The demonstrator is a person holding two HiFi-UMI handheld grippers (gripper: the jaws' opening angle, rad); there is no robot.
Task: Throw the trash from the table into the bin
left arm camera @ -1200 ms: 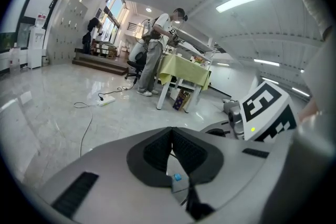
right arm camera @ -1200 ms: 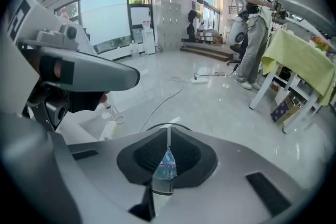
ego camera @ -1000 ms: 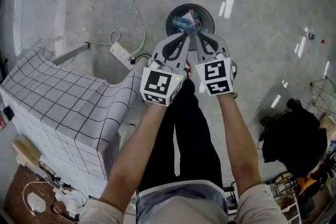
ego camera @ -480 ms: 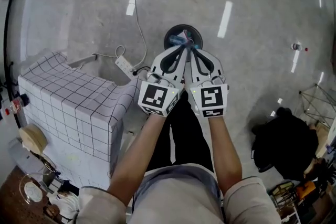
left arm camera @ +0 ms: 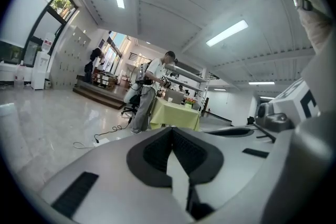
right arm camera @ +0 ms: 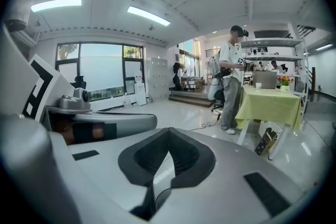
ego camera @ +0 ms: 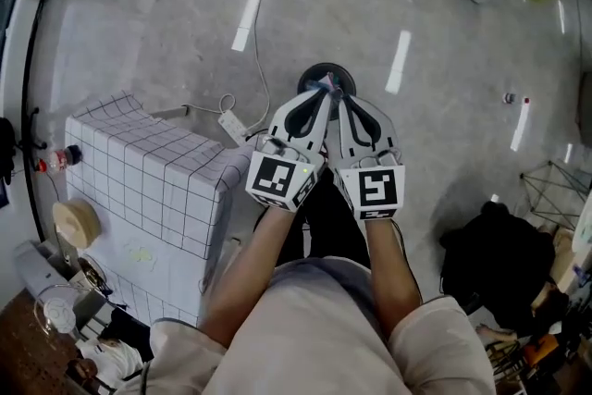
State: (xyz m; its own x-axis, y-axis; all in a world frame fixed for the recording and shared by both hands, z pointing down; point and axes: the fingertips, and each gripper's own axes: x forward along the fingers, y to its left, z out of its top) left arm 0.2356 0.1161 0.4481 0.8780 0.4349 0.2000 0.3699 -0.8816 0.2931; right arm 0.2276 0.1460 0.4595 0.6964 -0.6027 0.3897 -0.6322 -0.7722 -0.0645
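The left tool [left arm camera: 170, 129] and right tool [right arm camera: 168, 131] are clenched empty over the bin [ego camera: 313, 74], where the trash [ego camera: 326, 85] seems to lie. The power strip [ego camera: 229, 125] beside it could be snagged if the table [ego camera: 139, 166] is revisited.

Bin [ego camera: 314, 72] on floor [ego camera: 444, 116] ahead; table [ego camera: 153, 171] to its left.

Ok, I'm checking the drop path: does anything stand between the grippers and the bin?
Nothing visible does. The left gripper and right gripper, both shut and empty, point over the bin on the floor; a power strip lies aside.
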